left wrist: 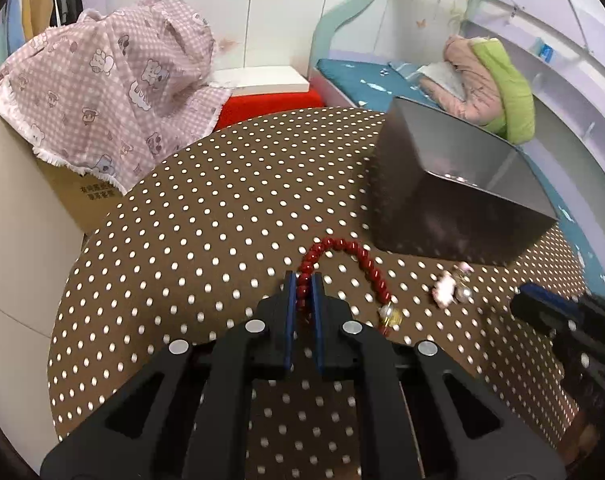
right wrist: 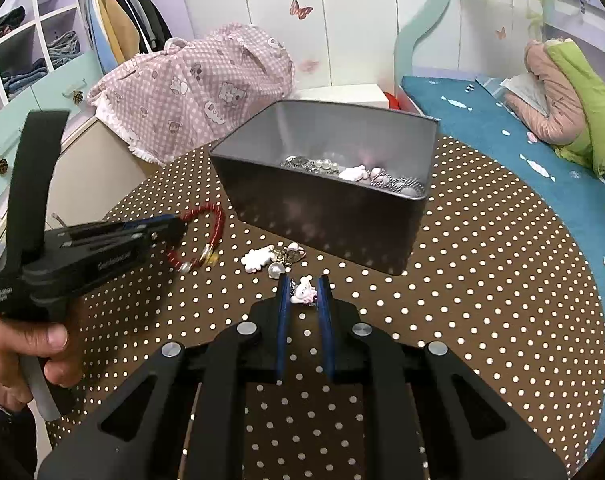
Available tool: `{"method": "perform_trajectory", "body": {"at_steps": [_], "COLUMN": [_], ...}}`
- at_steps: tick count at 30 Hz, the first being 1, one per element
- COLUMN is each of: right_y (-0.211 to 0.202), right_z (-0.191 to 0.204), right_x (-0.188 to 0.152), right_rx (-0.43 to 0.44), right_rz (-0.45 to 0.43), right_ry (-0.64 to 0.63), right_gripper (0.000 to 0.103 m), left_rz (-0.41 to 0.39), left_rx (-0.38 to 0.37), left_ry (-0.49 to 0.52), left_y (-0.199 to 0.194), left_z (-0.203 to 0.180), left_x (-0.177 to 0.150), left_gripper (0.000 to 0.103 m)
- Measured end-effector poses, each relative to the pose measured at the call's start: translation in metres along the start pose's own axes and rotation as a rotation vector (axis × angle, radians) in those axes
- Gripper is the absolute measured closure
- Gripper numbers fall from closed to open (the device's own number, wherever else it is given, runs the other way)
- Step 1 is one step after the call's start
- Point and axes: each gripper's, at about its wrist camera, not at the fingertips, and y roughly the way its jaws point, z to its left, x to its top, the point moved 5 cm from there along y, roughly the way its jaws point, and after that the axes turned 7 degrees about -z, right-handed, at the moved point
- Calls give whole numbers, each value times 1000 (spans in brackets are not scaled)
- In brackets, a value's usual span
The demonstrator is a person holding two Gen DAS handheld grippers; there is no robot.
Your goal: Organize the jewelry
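A red bead bracelet [left wrist: 354, 254] lies on the brown polka-dot table [left wrist: 206, 200], and my left gripper [left wrist: 303, 285] is shut on its left side. From the right wrist view the same bracelet [right wrist: 212, 222] shows beside the left gripper [right wrist: 170, 228], held by a person's hand [right wrist: 18, 344]. My right gripper [right wrist: 304, 290] is shut on a small white and pink charm [right wrist: 302, 293]. A white charm with pearls [right wrist: 268, 258] lies just ahead of it on the table [right wrist: 482, 280]. The dark grey box [right wrist: 326, 208] behind holds several pearl and silver pieces [right wrist: 342, 170].
A pink checked cloth [left wrist: 114, 84] covers a cardboard box at the table's far left. A red cushion with a white box [left wrist: 262, 80] lies behind the table. A blue bed with pink and green bedding [right wrist: 562, 104] runs along the right.
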Motion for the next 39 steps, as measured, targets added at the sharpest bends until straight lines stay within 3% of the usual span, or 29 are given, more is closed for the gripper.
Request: {"method": "perform_trajectory", "body": {"at_steps": [13,25,32,39], "right_y": [-41,-89,-93,-79], "right_z": [4,5,-1,-8], "right_x": [22,88,121,138], "right_rx": [10,-10,-10,0], "right_rz": [-84,-246,-288,-266], "right_ry": [-30,-89,-104,-99], "right_gripper": [91,91,91,91], "left_rz": [-179,-371,-426,-405], "left_rx": [-3,-95,-145,-193], "left_ry": [66,125,157,157], "left_y": [-94,-176,-192,-173], "left_z": [-16,-51,-80,-97], "left_x": [31,92,124,147], "left_gripper": [95,95,95,95]}}
